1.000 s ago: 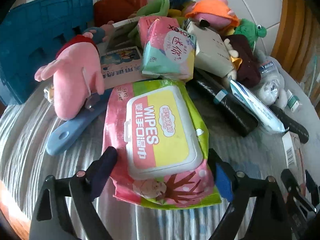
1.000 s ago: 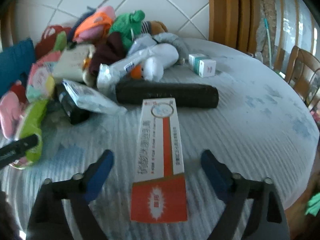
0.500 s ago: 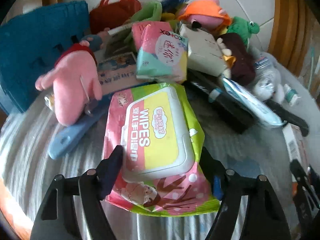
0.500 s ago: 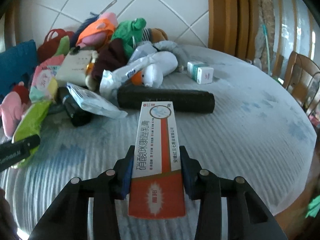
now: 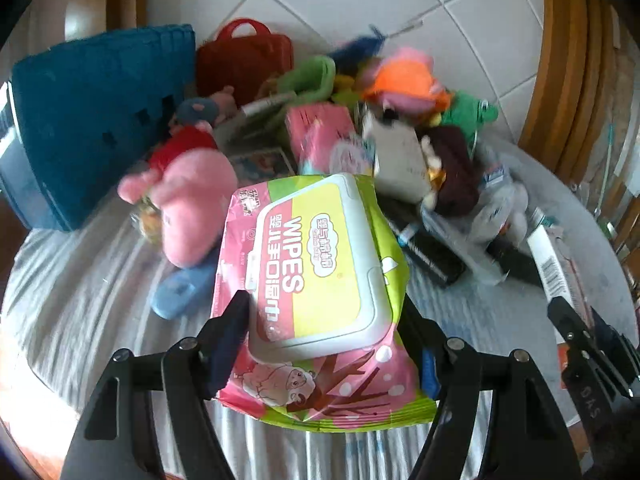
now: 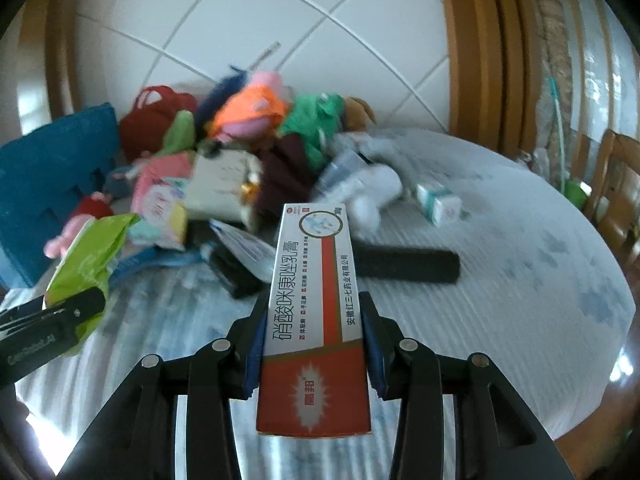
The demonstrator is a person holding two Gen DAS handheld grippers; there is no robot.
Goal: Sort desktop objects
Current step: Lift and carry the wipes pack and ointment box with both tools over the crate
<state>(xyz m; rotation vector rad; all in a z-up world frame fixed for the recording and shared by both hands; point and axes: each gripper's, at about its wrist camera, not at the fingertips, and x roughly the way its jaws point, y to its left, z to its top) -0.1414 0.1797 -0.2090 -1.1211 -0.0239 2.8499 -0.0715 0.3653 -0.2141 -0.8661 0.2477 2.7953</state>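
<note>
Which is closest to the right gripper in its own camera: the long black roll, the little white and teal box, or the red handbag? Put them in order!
From the right gripper, which holds the orange and white medicine box:
1. Long black roll, lying just beyond the held box.
2. Little white and teal box, farther back on the right.
3. Red handbag, far back left, behind the pile.

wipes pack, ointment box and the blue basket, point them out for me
wipes pack (image 5: 320, 256): left wrist view, on its white flip lid.
ointment box (image 6: 316, 280): right wrist view, on its printed top face.
blue basket (image 5: 96, 120): left wrist view, on its slotted side wall.
</note>
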